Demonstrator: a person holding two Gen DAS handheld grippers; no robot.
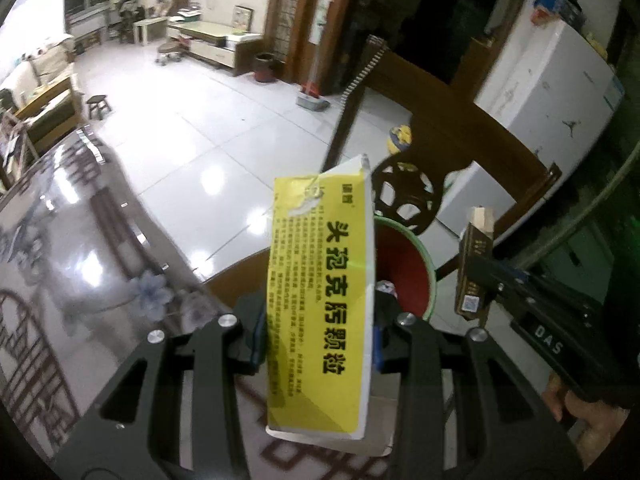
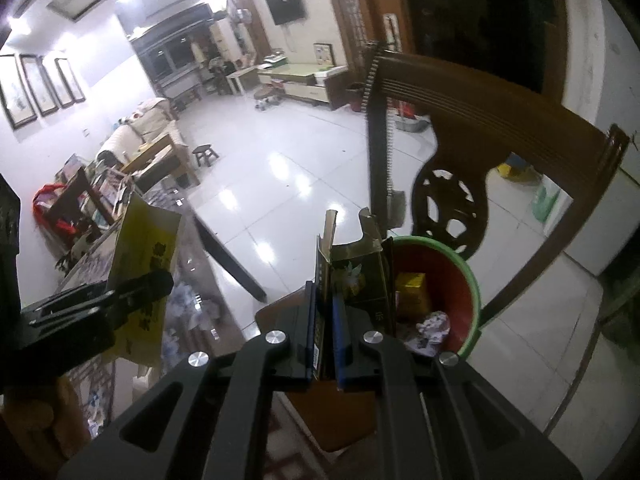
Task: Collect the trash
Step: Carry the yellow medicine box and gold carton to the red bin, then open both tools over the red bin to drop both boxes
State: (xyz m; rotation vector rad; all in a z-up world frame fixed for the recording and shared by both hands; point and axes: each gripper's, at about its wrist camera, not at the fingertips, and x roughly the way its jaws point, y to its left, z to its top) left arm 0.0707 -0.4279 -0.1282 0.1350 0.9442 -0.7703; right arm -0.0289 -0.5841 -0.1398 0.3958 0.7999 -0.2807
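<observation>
Left hand-held gripper (image 1: 320,336) clamps yellow box (image 1: 320,288); right hand-held gripper (image 2: 325,344) clamps dark carton (image 2: 352,276). Both hang near the bin (image 2: 474,280), short of its mouth; early release likely drops them outside.

A family living room: a cushioned sofa (image 2: 154,128), framed pictures (image 2: 40,88) along the wall, a wall-mounted television (image 2: 286,8), glossy white floor tiles (image 2: 288,184), and a carved wooden chair (image 2: 472,140).

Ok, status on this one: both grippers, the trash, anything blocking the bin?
Left gripper shut on yellow box. Right gripper shut on dark carton. Red bin just ahead, some trash already inside. Chair behind the bin, path clear.
</observation>
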